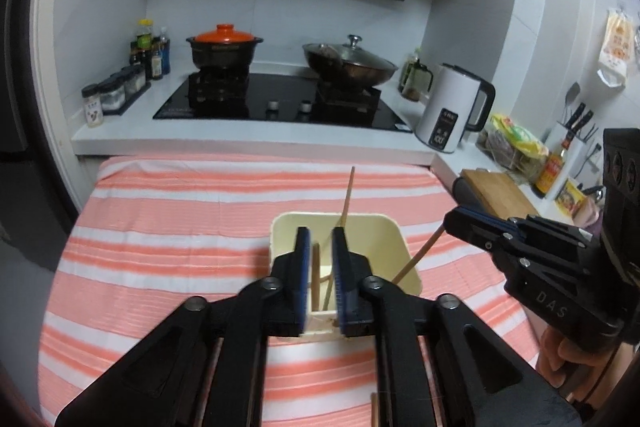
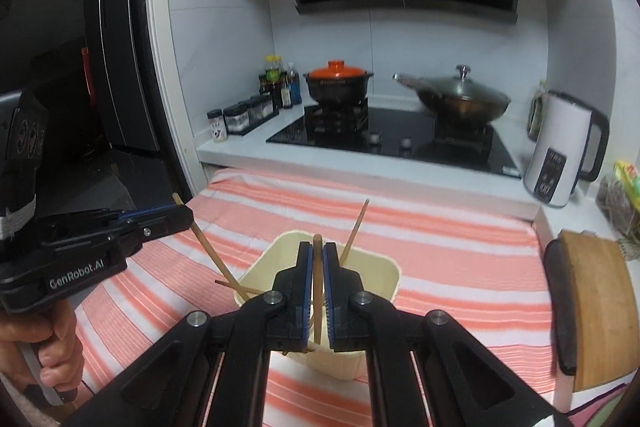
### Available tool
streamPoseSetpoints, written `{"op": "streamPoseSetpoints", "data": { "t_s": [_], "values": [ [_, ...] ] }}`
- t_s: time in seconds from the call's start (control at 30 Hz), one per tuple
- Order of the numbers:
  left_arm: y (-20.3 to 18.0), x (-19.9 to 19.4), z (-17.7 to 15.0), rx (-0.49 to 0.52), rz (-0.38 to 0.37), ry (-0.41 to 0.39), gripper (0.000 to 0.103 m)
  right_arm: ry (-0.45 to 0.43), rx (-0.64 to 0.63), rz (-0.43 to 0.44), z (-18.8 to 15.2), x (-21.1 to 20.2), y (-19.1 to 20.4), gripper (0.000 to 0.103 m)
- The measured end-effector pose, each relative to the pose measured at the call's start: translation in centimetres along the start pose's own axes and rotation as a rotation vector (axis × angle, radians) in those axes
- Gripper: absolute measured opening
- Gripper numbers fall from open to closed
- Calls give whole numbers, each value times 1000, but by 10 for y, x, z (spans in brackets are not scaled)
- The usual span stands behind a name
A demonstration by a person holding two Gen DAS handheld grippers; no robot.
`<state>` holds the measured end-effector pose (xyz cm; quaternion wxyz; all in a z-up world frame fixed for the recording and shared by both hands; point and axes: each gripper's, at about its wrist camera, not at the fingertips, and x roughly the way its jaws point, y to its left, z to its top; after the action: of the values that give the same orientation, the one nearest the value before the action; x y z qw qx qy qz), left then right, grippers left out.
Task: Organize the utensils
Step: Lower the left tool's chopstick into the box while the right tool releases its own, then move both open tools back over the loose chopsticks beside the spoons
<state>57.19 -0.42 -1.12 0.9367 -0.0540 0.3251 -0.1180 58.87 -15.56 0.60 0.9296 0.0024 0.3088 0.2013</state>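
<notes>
A small kitchen: a hob with two pots at the back, and in front of it a bench [image 1: 168,211] under a pink-and-white striped cloth. On the cloth stands a cream holder [image 1: 384,231], the place for the chopsticks.

The step in hand looks like dropping chopsticks into that holder. The right tongs [image 2: 318,283] are nearly closed, pinching one chopstick [image 2: 317,291] upright over the holder's mouth. The left tongs [image 1: 322,267] stand a little apart, above the holder; a chopstick [image 1: 347,197] runs up past the right pad, and in the right wrist view it passes by these tongs, but whether the pads press on it I cannot tell (I guess it is freed).

Next, I judge, the right tongs must lower and open so the stick slides in without tipping the holder.

The holder's floor is hidden behind both tongs, so the count of sticks inside is unclear; one stick at the bottom of the left view is cut off.
</notes>
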Motion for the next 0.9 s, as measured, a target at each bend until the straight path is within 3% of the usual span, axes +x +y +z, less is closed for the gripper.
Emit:
{"op": "streamPoseSetpoints", "data": {
  "t_s": [0.03,0.07,0.1,0.17,0.3,0.43,0.53,0.67,0.8,0.9],
  "values": [
    [0,-3,-2,4,-5,1,50,3,8,7,-1,1,-1,10],
    [-1,-8,-5,9,-4,-6,70,-2,11,7,-1,0,-2,26],
    [-2,-13,-8,18,4,-13,76,-19,12,3,-3,-5,-1,52],
    [-3,-26,-18,45,14,-8,87,-70,10,-15,-8,-20,0,71],
    [-2,-50,-57,69,-6,50,94,-85,-7,-47,-26,-49,1,72],
    [-1,-67,-123,47,-34,129,96,-47,-12,-63,-66,-77,-3,72],
    [0,-74,-182,4,-28,190,96,-2,-35,-84,-114,-95,-2,73],
    [-4,-84,-245,-34,6,207,96,75,-43,-139,-192,-112,-3,73],
    [-12,-87,-279,-24,35,204,96,178,-29,-229,-260,-111,-11,73],
    [-14,-88,-291,-23,56,188,96,220,-2,-278,-291,-112,-20,73]
  ]
}}
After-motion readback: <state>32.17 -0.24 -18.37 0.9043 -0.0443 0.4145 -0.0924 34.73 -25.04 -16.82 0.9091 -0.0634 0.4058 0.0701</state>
